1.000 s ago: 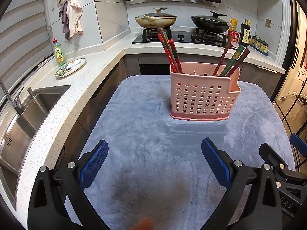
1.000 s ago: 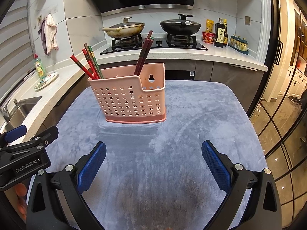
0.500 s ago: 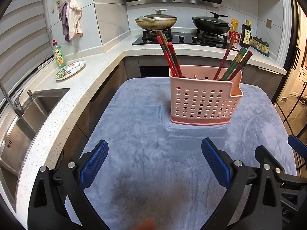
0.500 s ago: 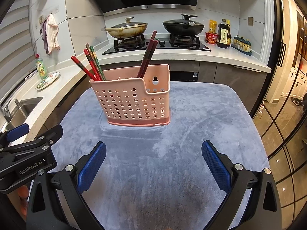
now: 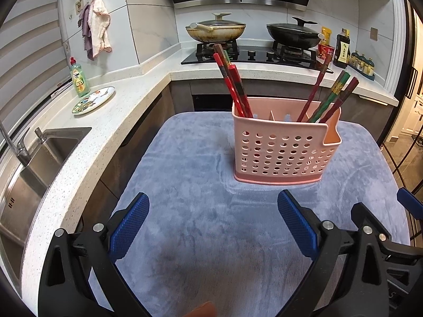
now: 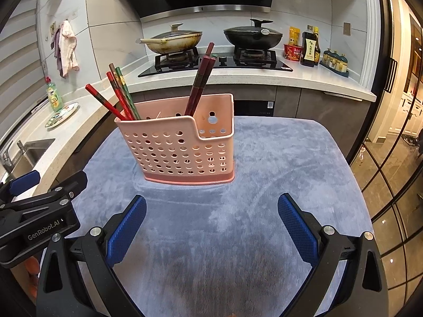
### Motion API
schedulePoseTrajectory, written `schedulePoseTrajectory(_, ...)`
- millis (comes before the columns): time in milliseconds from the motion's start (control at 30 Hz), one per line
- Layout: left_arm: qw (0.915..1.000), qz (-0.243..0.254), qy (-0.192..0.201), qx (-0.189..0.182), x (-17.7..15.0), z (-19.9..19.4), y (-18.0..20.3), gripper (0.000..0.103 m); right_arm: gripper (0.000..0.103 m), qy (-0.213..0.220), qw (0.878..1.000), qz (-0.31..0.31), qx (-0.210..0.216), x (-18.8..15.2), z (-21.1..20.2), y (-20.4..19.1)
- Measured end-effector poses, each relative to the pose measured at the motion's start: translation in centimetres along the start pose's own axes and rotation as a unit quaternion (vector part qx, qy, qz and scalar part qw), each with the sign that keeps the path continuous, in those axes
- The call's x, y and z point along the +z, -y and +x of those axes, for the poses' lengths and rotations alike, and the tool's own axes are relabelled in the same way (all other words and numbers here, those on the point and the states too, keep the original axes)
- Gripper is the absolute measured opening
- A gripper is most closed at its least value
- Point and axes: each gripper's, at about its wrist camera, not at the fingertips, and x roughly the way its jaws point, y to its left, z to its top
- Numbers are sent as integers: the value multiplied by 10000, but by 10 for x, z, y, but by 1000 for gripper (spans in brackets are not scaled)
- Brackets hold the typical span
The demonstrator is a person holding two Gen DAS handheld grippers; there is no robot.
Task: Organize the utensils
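Both grippers, left [image 5: 212, 223] and right [image 6: 211, 223], hang spread wide and empty over the blue cloth [image 6: 277, 163]; the pink basket [image 6: 179, 150] stands at 12 o'clock (chopsticks [image 5: 232, 84] leaning out in 2 bunches)

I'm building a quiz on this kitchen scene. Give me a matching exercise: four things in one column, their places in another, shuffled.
Things:
1. chopsticks
2. pink holder
3. dish soap bottle
4. cloths

Places:
A. hanging on the wall
B. on the grey mat
C. on the counter beside a patterned plate
D. standing in the pink holder

Pairs: 1-D, 2-B, 3-C, 4-A
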Motion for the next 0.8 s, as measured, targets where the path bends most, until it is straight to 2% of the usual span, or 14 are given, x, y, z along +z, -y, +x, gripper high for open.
schedulePoseTrajectory(800,9999,-18,-87,-113,17,29,5,93,96,-1,9999,-24,-98,14,20,3)
